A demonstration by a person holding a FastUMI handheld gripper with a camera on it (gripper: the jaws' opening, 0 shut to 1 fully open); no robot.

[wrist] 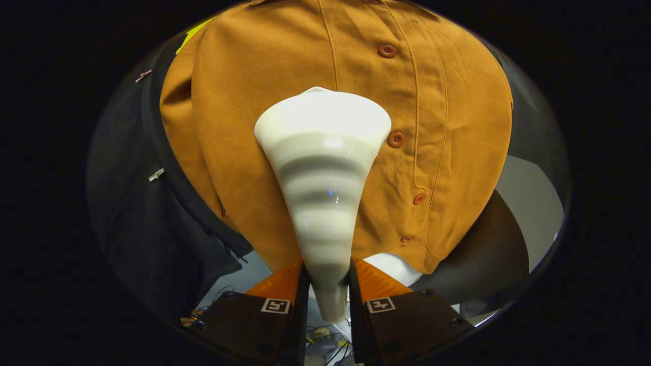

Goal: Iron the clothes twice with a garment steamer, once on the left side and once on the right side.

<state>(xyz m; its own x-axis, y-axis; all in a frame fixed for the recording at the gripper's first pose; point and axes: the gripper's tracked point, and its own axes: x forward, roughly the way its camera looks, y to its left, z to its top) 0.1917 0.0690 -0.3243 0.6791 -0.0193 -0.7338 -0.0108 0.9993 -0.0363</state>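
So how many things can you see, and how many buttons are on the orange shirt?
Shirts: 1, the orange shirt, hanging.
Buttons on it: 4, from the top one down the placket.
Steamers: 1, the white steamer, its handle gripped between the gripper jaws, head against the shirt.
Dark garments: 1, a dark garment beside the shirt.
Total: 7.
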